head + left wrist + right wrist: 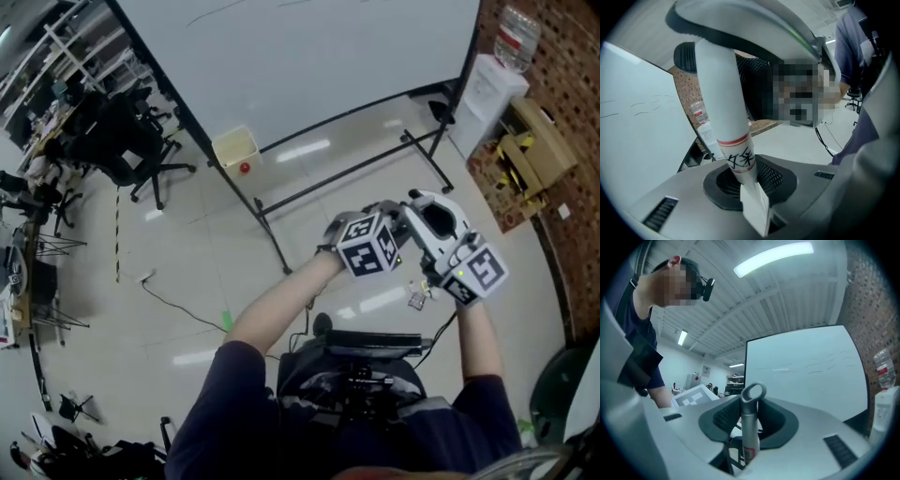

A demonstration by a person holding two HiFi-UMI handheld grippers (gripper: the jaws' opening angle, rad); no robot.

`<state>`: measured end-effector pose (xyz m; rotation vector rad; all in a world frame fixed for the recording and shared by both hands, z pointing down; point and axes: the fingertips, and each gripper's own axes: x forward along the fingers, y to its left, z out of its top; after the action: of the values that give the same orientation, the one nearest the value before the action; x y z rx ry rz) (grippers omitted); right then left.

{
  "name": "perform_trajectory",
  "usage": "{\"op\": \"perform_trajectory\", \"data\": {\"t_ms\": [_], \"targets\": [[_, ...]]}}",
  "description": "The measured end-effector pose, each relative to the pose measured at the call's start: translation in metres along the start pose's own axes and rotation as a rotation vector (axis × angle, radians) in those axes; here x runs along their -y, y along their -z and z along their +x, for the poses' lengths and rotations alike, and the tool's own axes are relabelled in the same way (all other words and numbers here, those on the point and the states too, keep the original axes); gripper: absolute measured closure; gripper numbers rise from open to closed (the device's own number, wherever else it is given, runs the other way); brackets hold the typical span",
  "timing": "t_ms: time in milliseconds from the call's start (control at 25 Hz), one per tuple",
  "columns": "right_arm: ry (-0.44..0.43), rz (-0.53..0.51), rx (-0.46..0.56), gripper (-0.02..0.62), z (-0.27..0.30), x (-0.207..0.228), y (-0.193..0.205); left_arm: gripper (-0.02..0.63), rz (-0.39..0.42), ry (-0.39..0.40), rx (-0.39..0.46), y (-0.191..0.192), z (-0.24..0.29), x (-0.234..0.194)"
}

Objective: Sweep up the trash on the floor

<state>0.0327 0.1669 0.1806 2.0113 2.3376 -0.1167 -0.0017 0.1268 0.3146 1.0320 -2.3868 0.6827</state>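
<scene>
You are at the stage of getting the sweeping gear in hand, not yet sweeping, with both tools raised close together in front of your chest, well above the floor. Your left tool [751,199] is gripping narrowly on a white round tube handle [724,103] with a red band and black handwritten marks, which is running up and away to a black-capped end. Your right tool [746,456] is sitting closed in on a slim silver metal handle [749,427], taking it just below the open loop at its top. The pads look to be on it, though I cannot tell how firmly. The working ends of both handles are not showing in any view. Below you, the pale glossy floor [187,253] is lying mostly bare. The only loose bit I am seeing is a small green scrap [226,320] near a thin black cable [173,305], down to your left, and I cannot tell whether it is trash or a floor mark. Farther off, a large whiteboard [309,56] is standing on its black stand. To my mind the next move is calling for a firm right grip, the two handles drawn apart, and their working ends lowered to the floor beside whatever trash you find.
</scene>
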Motion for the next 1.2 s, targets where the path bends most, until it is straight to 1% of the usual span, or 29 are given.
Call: {"op": "perform_trajectory", "data": {"t_ms": [120,320,520,640,720,920,1200], "targets": [[0.010,-0.007,0.035,0.476,0.029,-0.008,-0.002,0.545,-0.007,-0.002,0.000,0.016,-0.017,-0.014],[0.013,0.027,0.061,0.476,0.075,-0.019,0.005,0.545,-0.021,-0.009,-0.028,0.047,-0.047,-0.039],[-0.002,0.048,0.063,0.476,0.105,-0.027,0.005,0.543,-0.057,-0.056,0.007,0.066,-0.070,-0.058],[0.016,0.051,0.057,0.476,0.118,-0.023,0.008,0.543,-0.080,-0.064,0.017,0.072,-0.075,-0.068],[0.012,0.064,0.051,0.476,0.123,-0.016,0.011,0.543,-0.093,-0.070,0.017,0.075,-0.072,-0.075],[-0.051,0.105,0.043,0.476,0.132,0.013,0.022,0.543,-0.137,-0.101,-0.018,0.085,-0.051,-0.098],[-0.197,0.122,0.057,0.476,0.159,0.046,0.029,0.543,-0.207,-0.190,-0.084,0.098,-0.033,-0.143]]}}
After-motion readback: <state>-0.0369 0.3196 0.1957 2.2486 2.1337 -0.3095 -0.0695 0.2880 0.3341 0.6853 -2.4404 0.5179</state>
